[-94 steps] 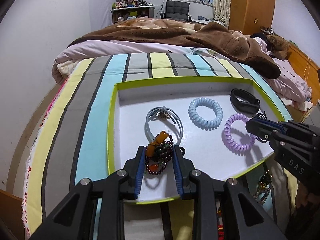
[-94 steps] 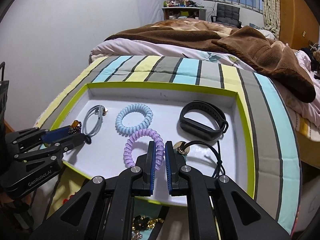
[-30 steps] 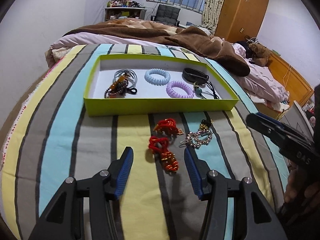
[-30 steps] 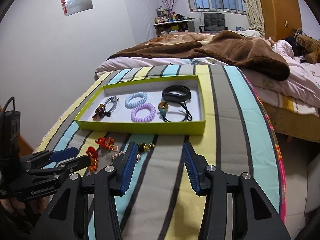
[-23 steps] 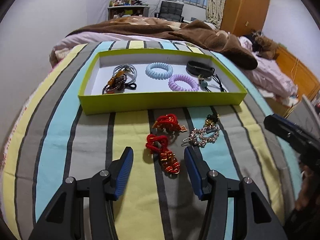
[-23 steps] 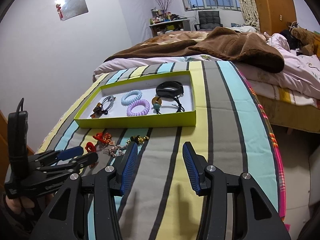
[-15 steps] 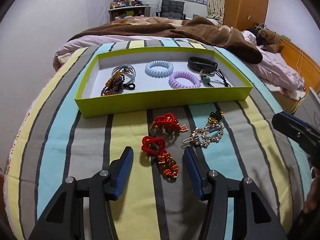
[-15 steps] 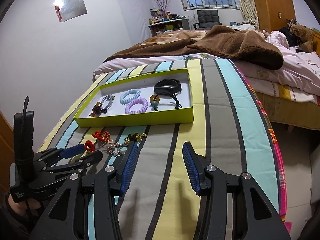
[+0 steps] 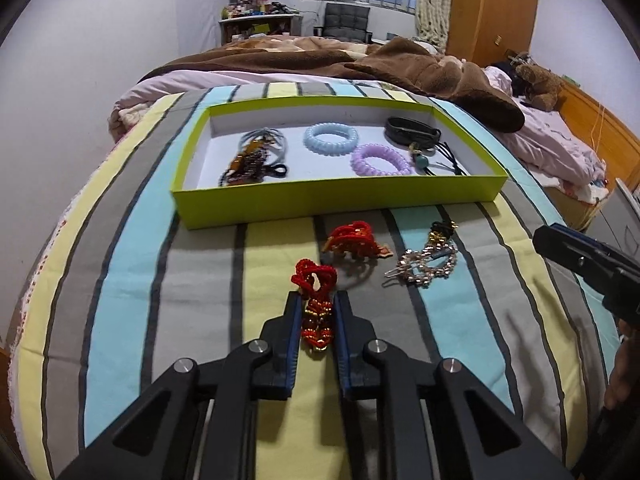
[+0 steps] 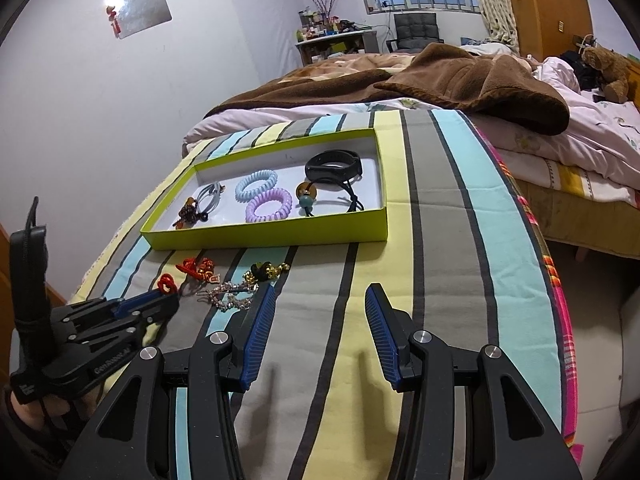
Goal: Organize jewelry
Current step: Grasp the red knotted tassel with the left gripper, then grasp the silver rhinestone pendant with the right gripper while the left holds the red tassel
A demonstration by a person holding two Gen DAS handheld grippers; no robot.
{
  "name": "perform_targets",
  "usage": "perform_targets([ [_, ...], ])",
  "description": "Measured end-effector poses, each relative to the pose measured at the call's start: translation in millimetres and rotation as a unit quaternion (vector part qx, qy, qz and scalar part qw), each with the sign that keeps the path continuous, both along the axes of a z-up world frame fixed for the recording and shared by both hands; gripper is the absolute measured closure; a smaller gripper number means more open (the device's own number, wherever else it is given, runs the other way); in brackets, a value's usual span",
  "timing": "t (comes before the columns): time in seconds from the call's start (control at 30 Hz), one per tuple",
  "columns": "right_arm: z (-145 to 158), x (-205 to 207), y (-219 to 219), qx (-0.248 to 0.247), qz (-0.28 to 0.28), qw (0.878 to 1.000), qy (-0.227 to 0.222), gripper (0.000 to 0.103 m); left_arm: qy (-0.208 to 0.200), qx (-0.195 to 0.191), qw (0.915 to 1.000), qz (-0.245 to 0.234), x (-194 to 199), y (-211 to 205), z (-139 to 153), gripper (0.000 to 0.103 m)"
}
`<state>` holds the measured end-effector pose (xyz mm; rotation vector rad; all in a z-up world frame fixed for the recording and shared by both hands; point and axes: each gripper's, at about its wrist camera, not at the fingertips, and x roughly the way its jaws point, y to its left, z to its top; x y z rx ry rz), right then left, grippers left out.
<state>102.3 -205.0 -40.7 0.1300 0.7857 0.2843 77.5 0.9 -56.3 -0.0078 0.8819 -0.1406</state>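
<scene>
So six pieces sit in the green box [image 9: 340, 200] ahead, left tongs [image 9: 316, 316] clench the red beaded bracelet [image 9: 316, 308] on the bed, right tongs [image 10: 318, 320] released, three left outside.

Right gripper [image 10: 318, 300] jaws wide apart over striped cloth [image 10: 440, 248]; left gripper [image 10: 168, 300] pinches red bracelet [image 10: 167, 282]; green tray [image 10: 280, 234] beyond.
</scene>
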Motion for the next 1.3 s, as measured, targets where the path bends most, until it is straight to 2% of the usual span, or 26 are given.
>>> perform_targets([
  [0.23,-4,10,18,-0.006,0.043,0.999,0.012,0.055,-0.004,-0.014,0.9999,0.008,-8,18,0,0.086],
  [0.33,-9,20,31,0.002,0.079,0.996,0.028,0.055,-0.005,-0.020,0.9997,0.013,-12,27,-1,0.086],
  [0.57,-21,36,57,-0.014,0.144,0.989,0.037,0.055,-0.005,-0.039,0.9992,0.012,-13,41,-3,0.086],
  [0.77,-26,31,66,-0.007,0.176,0.983,0.050,0.055,-0.008,-0.051,0.9986,0.009,-12,44,-3,0.086],
  [1.0,-23,13,79,0.003,0.252,0.966,0.062,0.055,-0.008,-0.059,0.9982,0.008,-13,46,-3,0.086],
  [1.07,-19,10,80,-0.009,0.241,0.970,0.042,0.055,-0.008,-0.059,0.9982,0.009,-13,46,-3,0.086],
  [1.13,-18,12,84,-0.045,0.218,0.975,0.024,0.055,-0.008,-0.056,0.9984,0.008,-13,45,-3,0.086],
  [1.3,-25,22,101,-0.072,0.229,0.970,0.026,0.055,-0.008,-0.058,0.9983,0.008,-13,46,-3,0.086],
])
